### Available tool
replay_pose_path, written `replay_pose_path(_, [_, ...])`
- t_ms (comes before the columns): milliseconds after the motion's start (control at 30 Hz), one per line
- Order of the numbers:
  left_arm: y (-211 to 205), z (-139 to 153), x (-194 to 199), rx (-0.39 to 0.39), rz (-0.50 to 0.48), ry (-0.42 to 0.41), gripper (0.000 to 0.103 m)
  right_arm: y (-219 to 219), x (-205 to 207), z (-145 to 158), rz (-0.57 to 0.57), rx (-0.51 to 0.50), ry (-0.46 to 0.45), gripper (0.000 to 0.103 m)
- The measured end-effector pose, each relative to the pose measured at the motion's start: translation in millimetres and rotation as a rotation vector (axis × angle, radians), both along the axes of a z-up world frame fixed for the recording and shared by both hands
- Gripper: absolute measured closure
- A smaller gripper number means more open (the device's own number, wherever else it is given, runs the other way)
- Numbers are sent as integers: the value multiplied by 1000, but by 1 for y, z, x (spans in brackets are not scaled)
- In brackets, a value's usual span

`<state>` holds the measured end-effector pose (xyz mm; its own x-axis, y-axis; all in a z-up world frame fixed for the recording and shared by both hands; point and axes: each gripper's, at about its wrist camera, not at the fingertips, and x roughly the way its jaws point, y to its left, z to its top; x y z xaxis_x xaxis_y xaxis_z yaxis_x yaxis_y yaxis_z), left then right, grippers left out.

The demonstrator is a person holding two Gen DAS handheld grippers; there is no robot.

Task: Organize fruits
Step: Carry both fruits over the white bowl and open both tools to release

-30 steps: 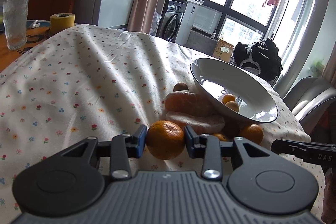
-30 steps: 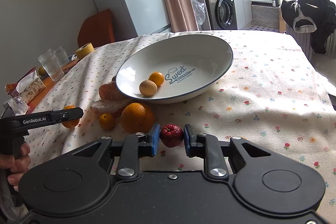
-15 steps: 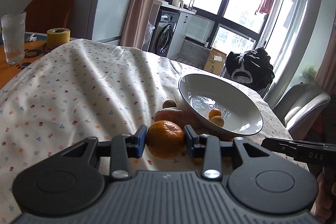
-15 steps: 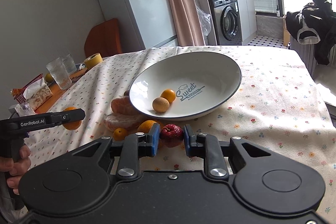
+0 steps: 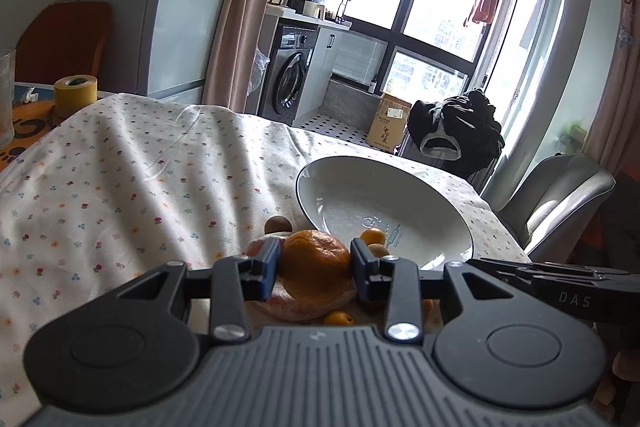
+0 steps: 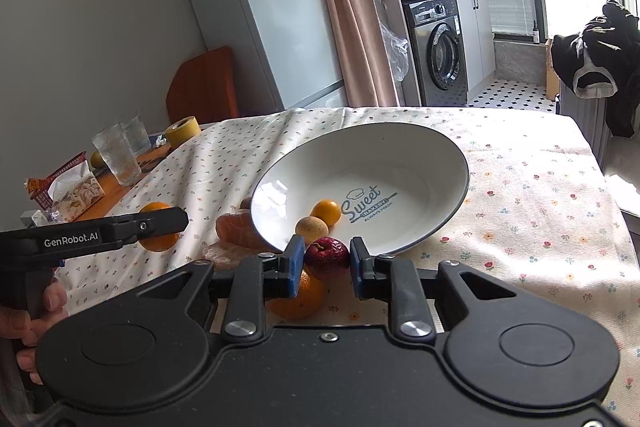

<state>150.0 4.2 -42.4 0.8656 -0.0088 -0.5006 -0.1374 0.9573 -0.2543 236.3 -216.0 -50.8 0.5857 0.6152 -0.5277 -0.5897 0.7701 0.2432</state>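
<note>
My left gripper [image 5: 315, 262] is shut on a mandarin [image 5: 316, 261], held above the table just left of the white bowl [image 5: 436, 211]. In the right wrist view that same mandarin [image 6: 158, 231] hangs at the left, in the left gripper [image 6: 158, 227]. My right gripper [image 6: 326, 261] is shut on a small dark red fruit [image 6: 327, 255], close to the near rim of the bowl [image 6: 424, 163]. The bowl is tilted and holds a small orange fruit [image 6: 326, 211] and a brownish fruit [image 6: 311, 227]. Peeled citrus pieces [image 6: 236, 229] and an orange [image 6: 298, 297] lie below the bowl.
A flowered cloth [image 5: 120, 179] covers the table. At the far left stand a yellow tape roll [image 6: 183, 131], drinking glasses [image 6: 118, 155] and a tissue pack [image 6: 72, 189]. A grey chair [image 5: 556, 195] and dark clothing [image 5: 456, 135] sit beyond the table's right end.
Both grippers have risen with their fruits and moved nearer the bowl. The table and the fruit pile now sit lower in both views.
</note>
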Motion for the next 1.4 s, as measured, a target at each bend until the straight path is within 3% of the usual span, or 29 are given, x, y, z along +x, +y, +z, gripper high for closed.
replay_pose_path(933, [-51,-8,71,-7,-88,33,66,-27,38,-11,-33,65,34,80])
replay_pose_path(1400, [-29,-6,56,-37,-25,32,51,-18,40,-8,-21,65,34,80])
